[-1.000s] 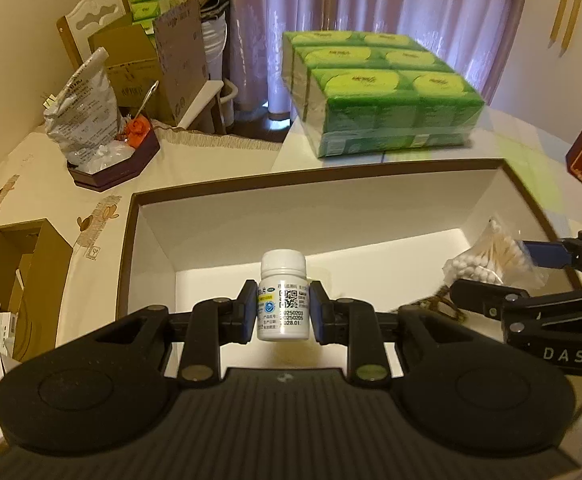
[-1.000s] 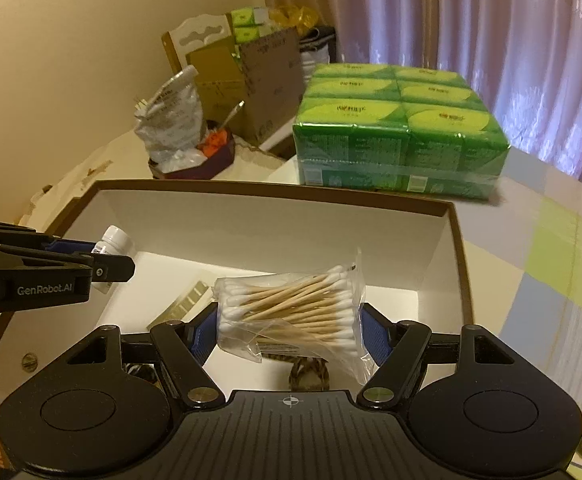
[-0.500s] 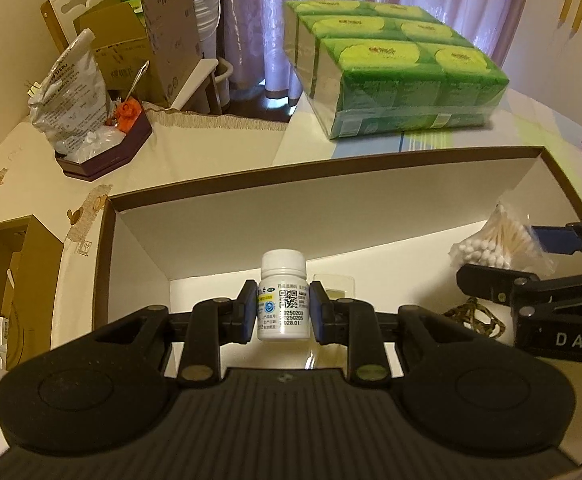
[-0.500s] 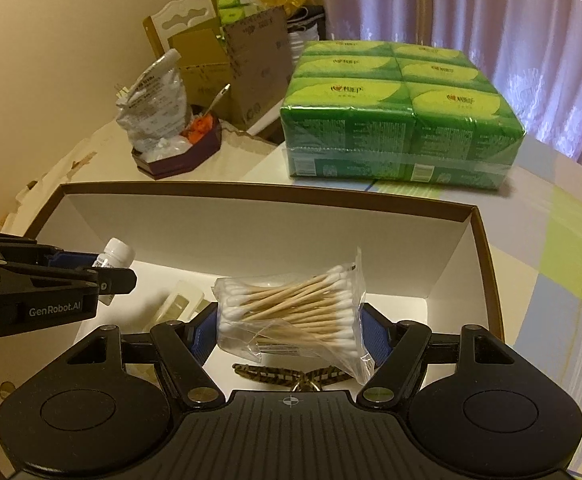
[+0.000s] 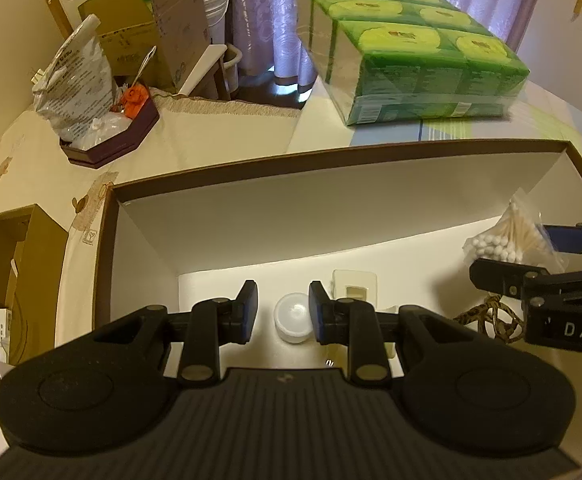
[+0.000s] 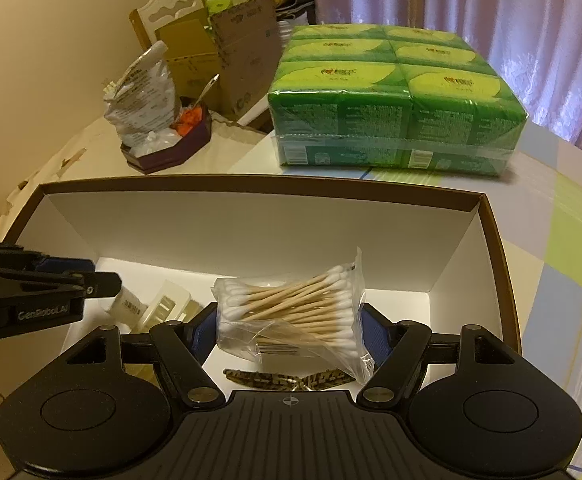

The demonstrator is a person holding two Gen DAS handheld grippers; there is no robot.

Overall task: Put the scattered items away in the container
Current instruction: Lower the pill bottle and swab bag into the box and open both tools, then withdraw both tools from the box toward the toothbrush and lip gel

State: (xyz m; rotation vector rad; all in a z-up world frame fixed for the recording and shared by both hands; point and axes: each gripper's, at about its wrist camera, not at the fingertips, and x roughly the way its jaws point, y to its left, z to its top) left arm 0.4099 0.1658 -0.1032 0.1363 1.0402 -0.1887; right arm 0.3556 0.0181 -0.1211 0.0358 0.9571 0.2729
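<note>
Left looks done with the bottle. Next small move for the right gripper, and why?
Probably open the right gripper and release the bag of cotton swabs. It is shut on the bag over the box, while the left gripper stands open around the white bottle resting on the box floor.

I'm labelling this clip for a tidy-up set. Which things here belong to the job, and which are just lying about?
Part of the job:
- white pill bottle
- bag of cotton swabs
- white box
- left gripper
- right gripper

Just lying about:
- green tissue pack
- cardboard boxes
- dark tray
</note>
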